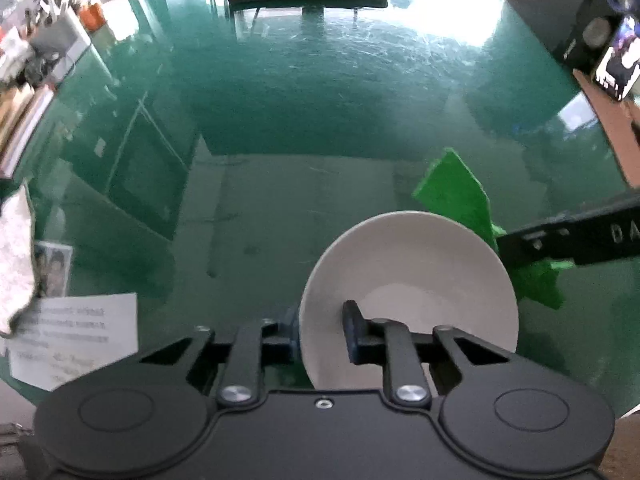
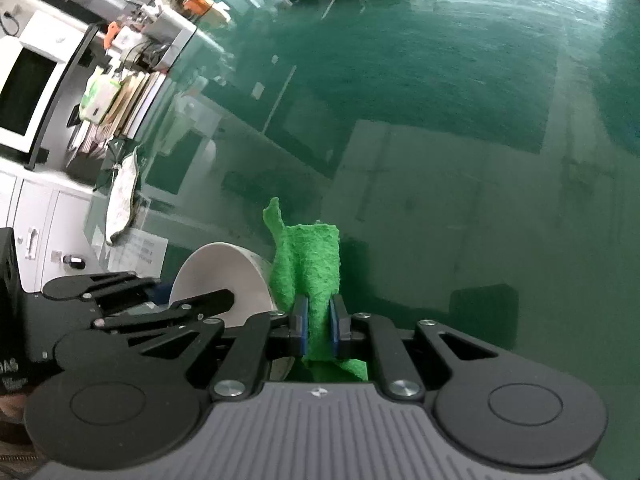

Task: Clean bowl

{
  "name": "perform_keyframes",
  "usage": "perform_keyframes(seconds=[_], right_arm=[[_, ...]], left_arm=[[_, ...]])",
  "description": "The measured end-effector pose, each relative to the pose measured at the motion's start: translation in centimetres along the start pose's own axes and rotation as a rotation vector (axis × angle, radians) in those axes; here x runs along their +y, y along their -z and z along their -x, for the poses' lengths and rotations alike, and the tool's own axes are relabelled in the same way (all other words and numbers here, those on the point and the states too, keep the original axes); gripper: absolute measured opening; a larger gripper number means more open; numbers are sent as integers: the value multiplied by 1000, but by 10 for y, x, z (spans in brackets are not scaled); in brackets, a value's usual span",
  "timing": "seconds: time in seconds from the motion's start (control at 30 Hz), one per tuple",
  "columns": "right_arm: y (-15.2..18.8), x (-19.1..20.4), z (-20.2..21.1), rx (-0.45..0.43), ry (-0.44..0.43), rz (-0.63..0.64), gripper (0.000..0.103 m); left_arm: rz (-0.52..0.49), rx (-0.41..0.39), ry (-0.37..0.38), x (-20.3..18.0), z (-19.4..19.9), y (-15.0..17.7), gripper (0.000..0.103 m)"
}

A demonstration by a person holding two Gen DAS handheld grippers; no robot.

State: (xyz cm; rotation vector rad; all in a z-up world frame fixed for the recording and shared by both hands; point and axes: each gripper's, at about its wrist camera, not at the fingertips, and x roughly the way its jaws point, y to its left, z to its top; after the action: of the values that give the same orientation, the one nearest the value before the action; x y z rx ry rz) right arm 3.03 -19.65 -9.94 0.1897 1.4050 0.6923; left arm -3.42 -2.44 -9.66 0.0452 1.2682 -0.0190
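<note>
Left tongs (image 1: 322, 330) clamp bowl (image 1: 408, 280); right tongs (image 2: 319, 330) pinch sponge (image 2: 310, 272).

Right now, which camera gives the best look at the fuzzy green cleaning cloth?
The right wrist view: the fuzzy green cleaning cloth stands unobstructed, clamped in the right gripper. The left wrist view shows only parts of it behind the white bowl.

Left gripper (image 1: 320, 330): jaws clamped across a rim, one finger inside, one outside. Right gripper (image 2: 319, 326): jaws pinched on held material, just beside the left.
</note>
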Motion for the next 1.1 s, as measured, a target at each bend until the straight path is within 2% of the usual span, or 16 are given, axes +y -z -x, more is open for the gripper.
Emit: perform_keyframes(seconds=[0.07, 0.37, 0.57, 0.63, 0.7, 0.8, 0.93, 1.1], right_arm=[[-9, 6, -6, 7, 17, 40, 12], [-30, 2, -14, 16, -54, 16, 13], [-44, 0, -19, 23, -102, -1, 12], [-30, -26, -4, -2, -102, -106, 12], [-14, -38, 4, -8, -91, -154, 12], [7, -48, 8, -1, -117, -221, 12], [27, -57, 5, -18, -164, -314, 12], [26, -65, 13, -97, -168, -364, 12]], left_arm=[[6, 2, 5, 1, 0, 0, 24], [-86, -18, 6, -9, -2, -6, 28], [-172, -31, 116, -4, -8, -28, 32], [-221, -34, 142, -6, -12, -40, 34], [-266, -42, 147, -11, -13, -50, 38], [-307, -79, 118, -15, -12, -63, 41], [-263, -105, 97, -7, -5, -66, 41], [-82, -53, 77, 17, 1, -41, 41]])
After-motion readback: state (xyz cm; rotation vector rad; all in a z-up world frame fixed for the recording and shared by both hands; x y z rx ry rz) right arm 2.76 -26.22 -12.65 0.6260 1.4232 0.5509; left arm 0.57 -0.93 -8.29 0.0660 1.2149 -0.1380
